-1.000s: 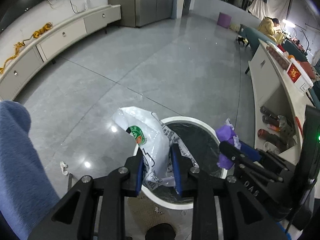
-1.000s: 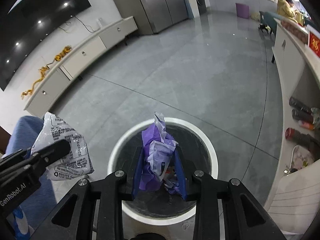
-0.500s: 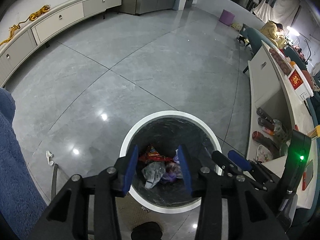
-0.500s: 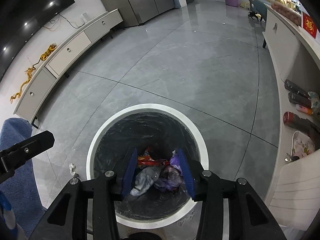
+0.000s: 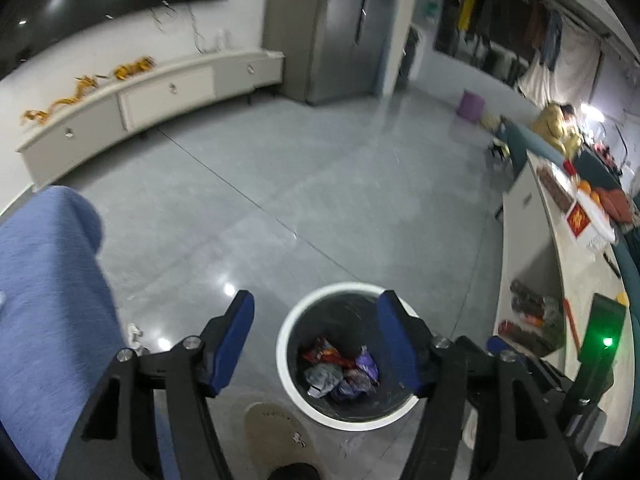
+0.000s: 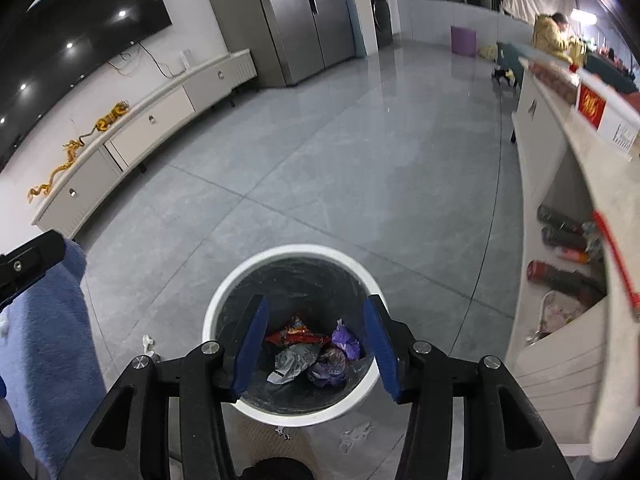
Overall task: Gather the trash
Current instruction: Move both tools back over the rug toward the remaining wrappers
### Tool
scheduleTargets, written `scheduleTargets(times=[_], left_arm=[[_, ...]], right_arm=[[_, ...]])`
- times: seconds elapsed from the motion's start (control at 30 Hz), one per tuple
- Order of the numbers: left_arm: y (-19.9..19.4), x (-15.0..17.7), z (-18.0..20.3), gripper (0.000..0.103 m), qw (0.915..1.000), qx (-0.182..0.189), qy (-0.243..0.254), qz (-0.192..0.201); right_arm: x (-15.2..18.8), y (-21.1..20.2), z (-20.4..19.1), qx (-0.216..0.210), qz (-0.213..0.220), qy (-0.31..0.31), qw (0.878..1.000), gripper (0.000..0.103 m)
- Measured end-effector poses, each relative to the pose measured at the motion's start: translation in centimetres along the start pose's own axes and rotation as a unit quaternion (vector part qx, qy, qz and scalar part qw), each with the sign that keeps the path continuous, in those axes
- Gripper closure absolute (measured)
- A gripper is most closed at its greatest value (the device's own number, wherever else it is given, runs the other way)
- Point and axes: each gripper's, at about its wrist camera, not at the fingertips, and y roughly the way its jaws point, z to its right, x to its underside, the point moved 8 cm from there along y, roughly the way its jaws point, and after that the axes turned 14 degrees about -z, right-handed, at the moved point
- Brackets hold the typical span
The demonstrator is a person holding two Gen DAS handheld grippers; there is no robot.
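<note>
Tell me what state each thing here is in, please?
Left gripper: fingers open, empty.
Right gripper: fingers open, empty.
Trash bin: upright, lidless, lined, partly filled.
Wrappers: crumpled, lying inside the bin.
Paper scrap: on the floor beside the bin.

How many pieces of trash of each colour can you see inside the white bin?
Red snack wrapper: 1
Grey-white crumpled plastic bag: 1
Purple crumpled wrappers: 2
Total: 4, all inside the round white bin.
</note>
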Motion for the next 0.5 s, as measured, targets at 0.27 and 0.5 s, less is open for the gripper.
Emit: scheduleTargets(times=[0.27, 0.5], left_arm=[[-9.2, 1.9, -3.6, 0.041, 0.9958, -0.025, -0.046, 0.075], [-17.4, 4.0, -7.7, 0.041, 0.9855, -0.053, -0.076, 0.142]], right_arm=[[0.0, -9.7, -2.9, -0.004, 0.08, -0.034, 0.996, 0.053], [1.2, -16.2, -6.8, -0.016, 0.137, -0.072, 0.988, 0.052]])
